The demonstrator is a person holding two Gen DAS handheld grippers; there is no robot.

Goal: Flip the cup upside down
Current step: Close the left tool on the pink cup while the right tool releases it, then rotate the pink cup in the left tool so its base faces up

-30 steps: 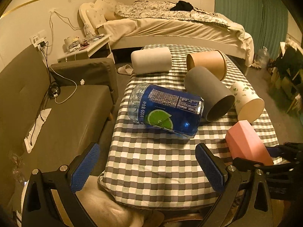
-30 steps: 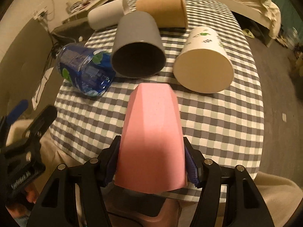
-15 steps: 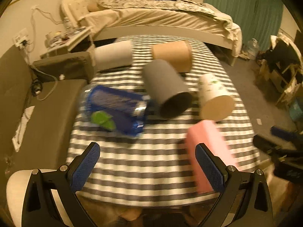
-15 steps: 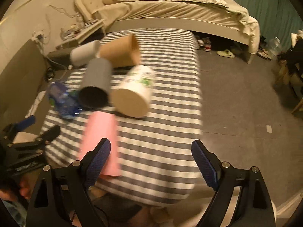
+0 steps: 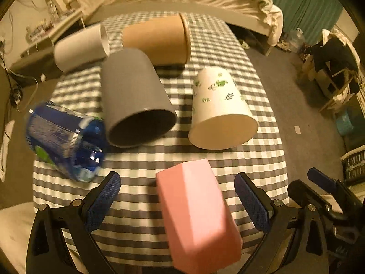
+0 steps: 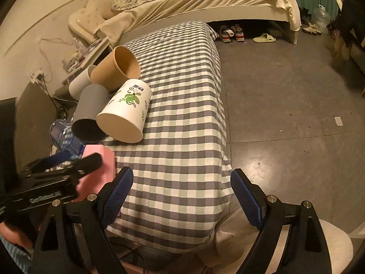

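Pink cup [image 5: 196, 217] stands between left hand-held gripper [image 5: 178, 199] fingers, seemingly untouched.

The pink cup [image 5: 198, 214] has a matt, smooth skin with flat facets, like plastic. The grey cup [image 5: 134, 98] is matt too, with no shine. The brown cup [image 5: 157, 41] looks like kraft paper, dull and plain. The white cup [image 5: 219, 100] with green leaf print looks like paper, a little smoother. The bottle [image 5: 63, 141] is clear glossy plastic with a shiny blue label. The surface [image 6: 182, 114] wears a soft checked cloth. Both grippers have black matt frames, and their blue pads [image 6: 245, 199] show a rough dotted texture. The floor [image 6: 285, 91] is smooth with a faint gloss.
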